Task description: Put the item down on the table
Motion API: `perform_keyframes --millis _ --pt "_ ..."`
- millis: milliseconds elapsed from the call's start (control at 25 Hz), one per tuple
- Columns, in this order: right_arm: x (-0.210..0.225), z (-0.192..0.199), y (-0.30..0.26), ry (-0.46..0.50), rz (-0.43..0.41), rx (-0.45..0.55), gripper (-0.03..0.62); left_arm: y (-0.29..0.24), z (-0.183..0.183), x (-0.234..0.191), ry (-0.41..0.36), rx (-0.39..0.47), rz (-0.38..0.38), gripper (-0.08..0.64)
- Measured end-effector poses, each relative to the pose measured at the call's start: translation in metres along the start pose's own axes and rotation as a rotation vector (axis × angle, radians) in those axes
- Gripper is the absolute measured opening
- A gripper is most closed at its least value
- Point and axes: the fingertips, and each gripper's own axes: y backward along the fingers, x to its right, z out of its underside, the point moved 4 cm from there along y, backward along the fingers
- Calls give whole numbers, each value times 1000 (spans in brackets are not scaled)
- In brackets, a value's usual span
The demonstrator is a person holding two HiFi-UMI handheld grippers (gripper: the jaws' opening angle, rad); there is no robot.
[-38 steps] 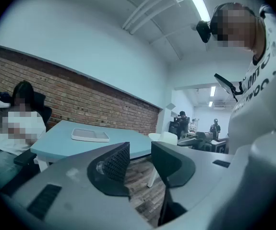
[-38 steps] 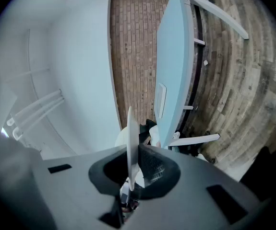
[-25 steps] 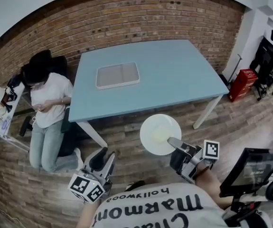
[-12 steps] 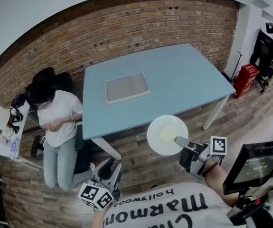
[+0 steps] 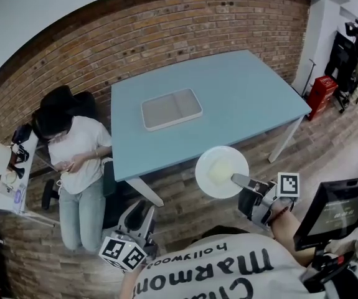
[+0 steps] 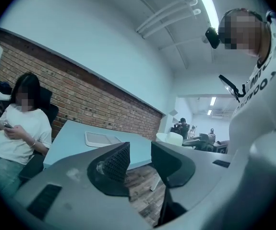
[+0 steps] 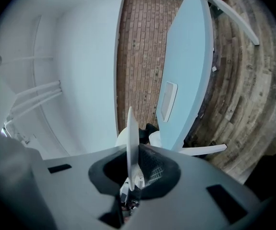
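A round white plate (image 5: 221, 170) hangs flat over the wooden floor, just off the near edge of the light blue table (image 5: 228, 98). My right gripper (image 5: 240, 181) is shut on the plate's near rim. In the right gripper view the plate (image 7: 132, 143) shows edge-on between the jaws of the right gripper (image 7: 134, 169). My left gripper (image 5: 136, 220) is low at the left, near the table leg, open and empty. The left gripper (image 6: 138, 161) shows a clear gap between its jaws in its own view.
A grey rectangular tray (image 5: 171, 109) lies on the table's far left part. A person (image 5: 76, 167) in a white shirt sits against the brick wall at the left. A red box (image 5: 321, 91) stands at the right. A monitor (image 5: 335, 210) is close at my right.
The view has shifted slightly; the plate and right gripper sit a little higher and further right, closer to the table's near edge. The left gripper stays low.
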Motion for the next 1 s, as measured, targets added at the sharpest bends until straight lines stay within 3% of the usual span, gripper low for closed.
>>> perform_keyframes --millis 320,560,1000 --pt "8 2 -6 -4 44 15 28 -1 3 -17 51 7 31 110" --pt "17 -6 -19 -1 62 -3 28 -11 15 -30 88 0 9 110" --pt "43 -76 -70 -23 51 -68 28 -59 18 -59 131 1 -82 110"
